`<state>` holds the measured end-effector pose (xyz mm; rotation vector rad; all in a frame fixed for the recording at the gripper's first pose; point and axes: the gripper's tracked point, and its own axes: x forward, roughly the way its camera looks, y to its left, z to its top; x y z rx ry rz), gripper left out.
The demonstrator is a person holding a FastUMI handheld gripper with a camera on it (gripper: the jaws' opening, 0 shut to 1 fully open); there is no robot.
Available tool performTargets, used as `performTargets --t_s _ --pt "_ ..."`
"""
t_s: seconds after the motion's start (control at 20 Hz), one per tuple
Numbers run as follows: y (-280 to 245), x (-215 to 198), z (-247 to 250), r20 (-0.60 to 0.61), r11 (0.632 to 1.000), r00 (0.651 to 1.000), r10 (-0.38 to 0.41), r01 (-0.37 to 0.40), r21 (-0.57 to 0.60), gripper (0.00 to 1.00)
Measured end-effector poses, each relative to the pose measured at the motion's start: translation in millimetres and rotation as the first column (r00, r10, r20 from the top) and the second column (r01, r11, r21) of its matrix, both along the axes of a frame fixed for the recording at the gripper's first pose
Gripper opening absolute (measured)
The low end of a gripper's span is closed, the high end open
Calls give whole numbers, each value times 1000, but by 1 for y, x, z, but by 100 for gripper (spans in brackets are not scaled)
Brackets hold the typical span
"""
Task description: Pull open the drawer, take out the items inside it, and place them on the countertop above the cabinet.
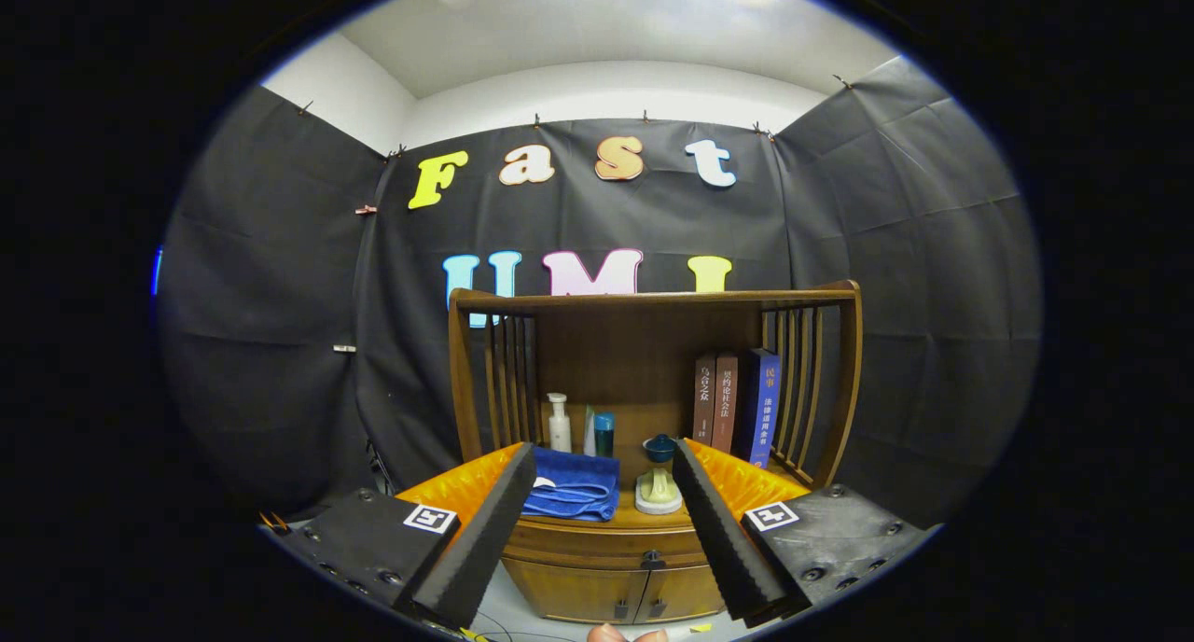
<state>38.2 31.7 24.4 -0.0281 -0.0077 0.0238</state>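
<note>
Gripper view: tongs (602,521) spread open before shut drawer (602,544); book (760,404) spines bear Chinese lettering

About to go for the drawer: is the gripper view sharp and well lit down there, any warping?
Gripper view: drawer knob sharp but dim under the countertop; cabinet edges bow from fisheye; ceiling glare on top; open gripper fingers crisp.

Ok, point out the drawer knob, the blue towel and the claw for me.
drawer knob (652,560), gripper view, on the dark knob's middle, between the fingers.
blue towel (580,488), gripper view, on the folded cloth's top, on the countertop.
claw (606,530), gripper view, midway between its open fingertips.
</note>
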Motion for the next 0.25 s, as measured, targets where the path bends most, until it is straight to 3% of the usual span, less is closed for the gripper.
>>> performTargets --t_s 0.25 --pt "-6 3 -7 -18 1000 1000 -10 11 18 96"
